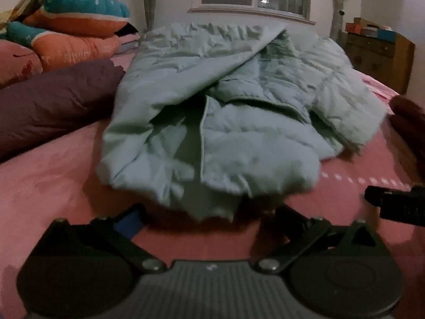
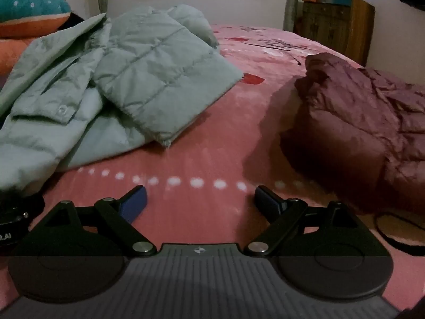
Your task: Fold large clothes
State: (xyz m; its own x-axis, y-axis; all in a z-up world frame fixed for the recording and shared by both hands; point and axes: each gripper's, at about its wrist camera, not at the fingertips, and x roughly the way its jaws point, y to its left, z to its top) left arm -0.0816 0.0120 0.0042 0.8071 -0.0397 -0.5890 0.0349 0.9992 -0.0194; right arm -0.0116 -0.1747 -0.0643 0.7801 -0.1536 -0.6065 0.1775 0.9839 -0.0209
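My jacket (image 1: 209, 111) lies on the bed (image 1: 53, 180), a pillow (image 1: 53, 101) to its left, another jacket (image 2: 358, 122) right, a dresser (image 2: 337, 26) far right.

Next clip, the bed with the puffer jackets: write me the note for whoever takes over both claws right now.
Left claw: open, empty, at the hem of the mint jacket.
Right claw: open, empty, over bare pink bedspread.
Mint jacket lies rumpled mid-bed, front open, one sleeve flopped across it.
A maroon jacket sits bunched to the right.
Done: no tidy fold visible.
Left: flatten and fold the mint jacket, then the maroon one.
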